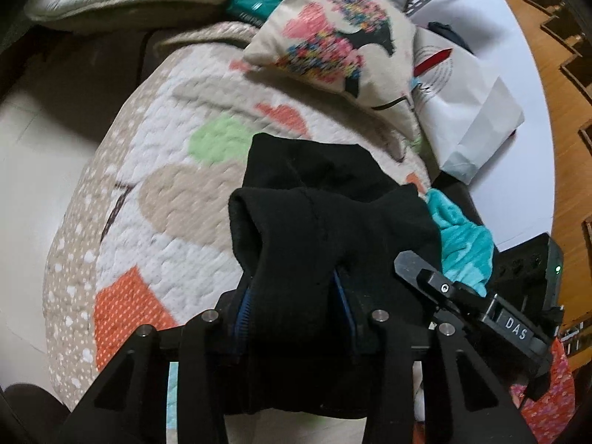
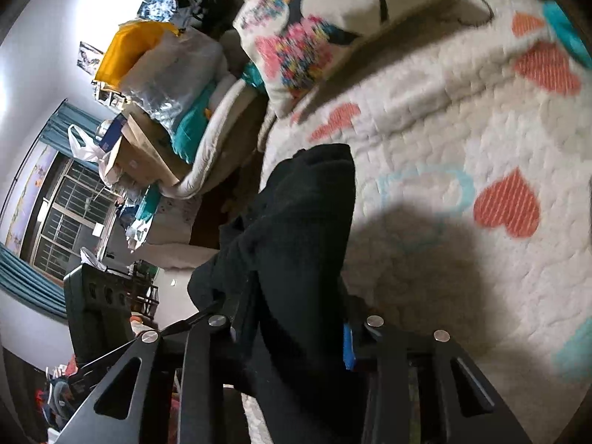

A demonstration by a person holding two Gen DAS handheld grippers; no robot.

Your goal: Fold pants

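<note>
left wrist view: the left gripper [image 1: 296, 307] has its jaws pinched down on a thick bunch of the black knit fabric pants [image 1: 325, 222], cloth crammed between the blue-lined pads, so it's a firm hold and nowhere near wide open.
pants location: they hang off the grip and drape forward over the white quilted bedspread with coloured hearts [image 1: 177, 170], the far end resting on it.
neighbour: the right gripper [image 1: 418, 270] pokes in just beside, black with a label on it. Can't tell its jaws from here.
clutter: a cream cushion with a pink floral print [image 1: 333, 37] and a white paper bag [image 1: 477, 111] sit further back, well clear.

right wrist view: the right gripper [image 2: 296, 327] is clamped on another bunch of the same pants [image 2: 303, 229], fabric packed between the pads.
why both: my guess is each one holds a corner of one end so the cloth stays spread for folding over.
bedspread: open quilt [image 2: 462, 140] lies ahead, room to lay the fold.
</note>
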